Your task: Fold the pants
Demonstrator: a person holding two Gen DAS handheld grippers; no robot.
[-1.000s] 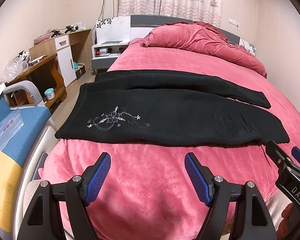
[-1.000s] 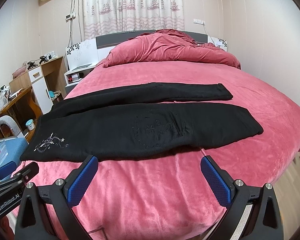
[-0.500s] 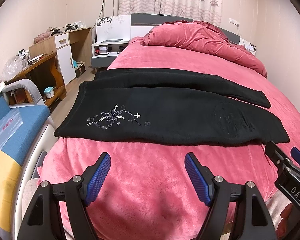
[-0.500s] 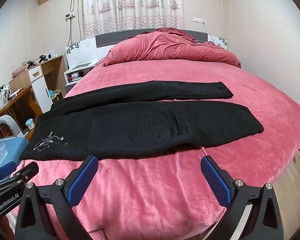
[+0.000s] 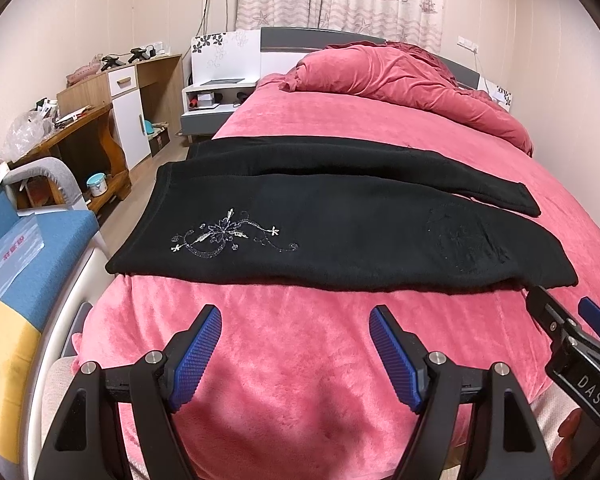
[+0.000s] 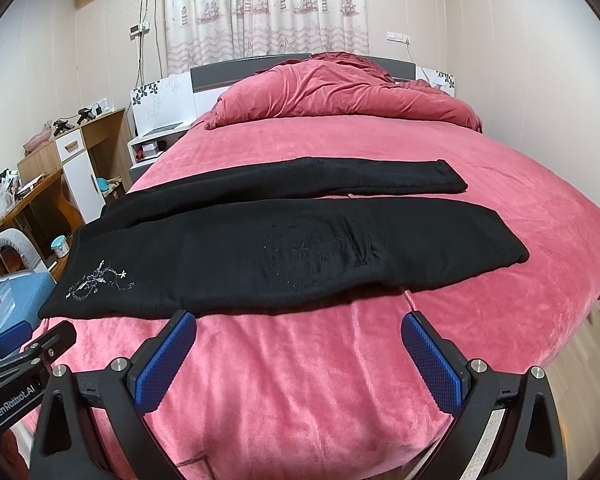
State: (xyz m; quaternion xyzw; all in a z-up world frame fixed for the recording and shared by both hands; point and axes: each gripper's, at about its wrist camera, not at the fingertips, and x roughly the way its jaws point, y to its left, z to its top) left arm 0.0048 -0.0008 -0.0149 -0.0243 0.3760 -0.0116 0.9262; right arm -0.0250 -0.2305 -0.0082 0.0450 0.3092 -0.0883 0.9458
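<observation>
Black pants (image 5: pixel 340 224) lie flat across the pink bed (image 5: pixel 300 340), waist at the left, legs spread toward the right; they also show in the right wrist view (image 6: pixel 260 248). A silver flower embroidery (image 5: pixel 224 236) marks the near leg by the waist. My left gripper (image 5: pixel 296 332) is open and empty, hovering over the bedspread just short of the pants' near edge. My right gripper (image 6: pixel 298 340) is open and empty, its tips close to the near edge of the near leg. Each gripper shows at the edge of the other's view.
A pink duvet (image 5: pixel 400 76) is bunched at the headboard. A blue and yellow chair (image 5: pixel 24 264) stands left of the bed. A wooden desk (image 5: pixel 80 136) and white nightstand (image 5: pixel 216 100) stand along the left wall. The bed's right edge drops to the floor (image 6: pixel 580 368).
Both grippers have moved a little forward toward the pants' near edge. Both stay open. The pants have not moved.
</observation>
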